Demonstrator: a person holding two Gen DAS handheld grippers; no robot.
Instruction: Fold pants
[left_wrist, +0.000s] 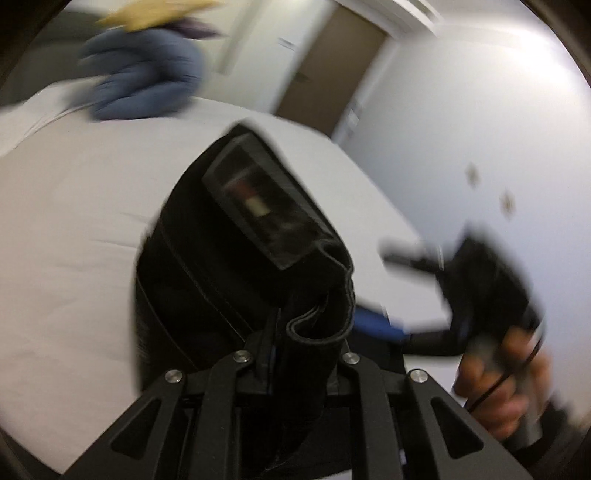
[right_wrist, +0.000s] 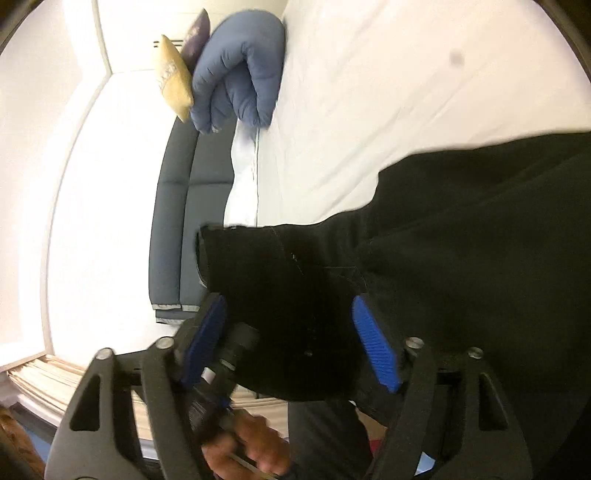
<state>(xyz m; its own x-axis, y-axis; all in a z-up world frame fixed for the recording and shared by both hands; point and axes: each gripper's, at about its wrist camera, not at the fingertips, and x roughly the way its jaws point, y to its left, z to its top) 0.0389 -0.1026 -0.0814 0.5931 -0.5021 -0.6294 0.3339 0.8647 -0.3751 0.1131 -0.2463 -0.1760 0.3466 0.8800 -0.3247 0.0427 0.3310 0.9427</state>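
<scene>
The left claw (left_wrist: 303, 343) was clamped on a bunched edge of the black pants (left_wrist: 236, 236), which hung lifted above the white bed (left_wrist: 74, 221). The right claw (right_wrist: 295, 343) stood with its blue pads (right_wrist: 375, 349) apart, black cloth lying between them without being pinched. A blue padded bundle (right_wrist: 240, 70) and a yellow cushion (right_wrist: 173, 81) sat at the bed's far end.
</scene>
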